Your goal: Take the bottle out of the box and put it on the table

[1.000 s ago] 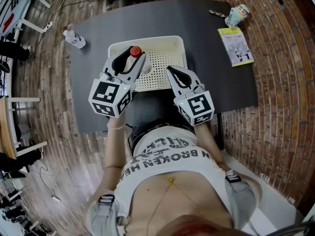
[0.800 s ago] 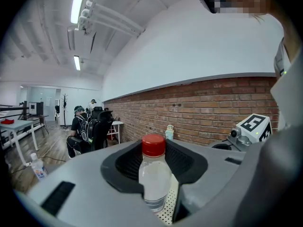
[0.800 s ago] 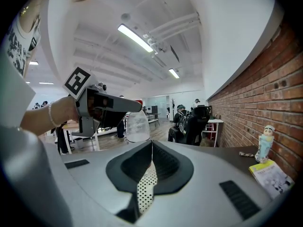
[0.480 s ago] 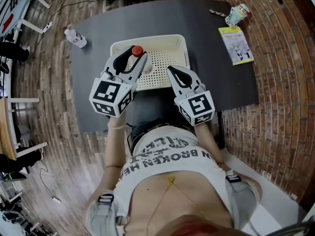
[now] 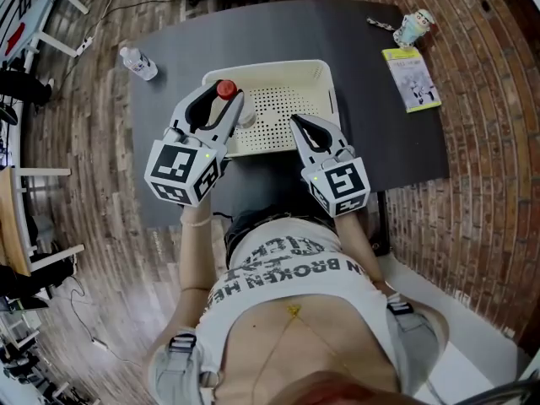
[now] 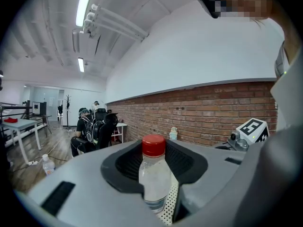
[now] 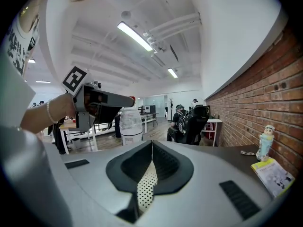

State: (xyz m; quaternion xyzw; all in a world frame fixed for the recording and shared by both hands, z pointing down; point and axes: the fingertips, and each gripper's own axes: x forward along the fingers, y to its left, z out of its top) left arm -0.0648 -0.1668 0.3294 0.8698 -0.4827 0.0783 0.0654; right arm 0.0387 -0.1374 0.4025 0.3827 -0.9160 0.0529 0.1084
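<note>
A clear bottle with a red cap (image 5: 224, 90) stands upright between the jaws of my left gripper (image 5: 216, 113), which is shut on it over the left part of the cream perforated box (image 5: 283, 67). The left gripper view shows the bottle (image 6: 154, 174) pinched at its body between the dark pads (image 6: 187, 162). In the right gripper view the same bottle (image 7: 131, 122) hangs in the air, held by the left gripper (image 7: 102, 100). My right gripper (image 5: 307, 132) hovers at the box's near right edge, its jaws together and nothing held.
The box sits on a dark grey table (image 5: 371, 133). A second small bottle (image 5: 139, 63) stands at the table's far left corner. A yellow booklet (image 5: 411, 78) and a small figurine (image 5: 413, 25) lie at the far right. People sit at desks in the background (image 6: 87, 126).
The left gripper has carried the bottle leftward, closer to the box's left rim. The right gripper has also shifted a little left along the box's near edge.
</note>
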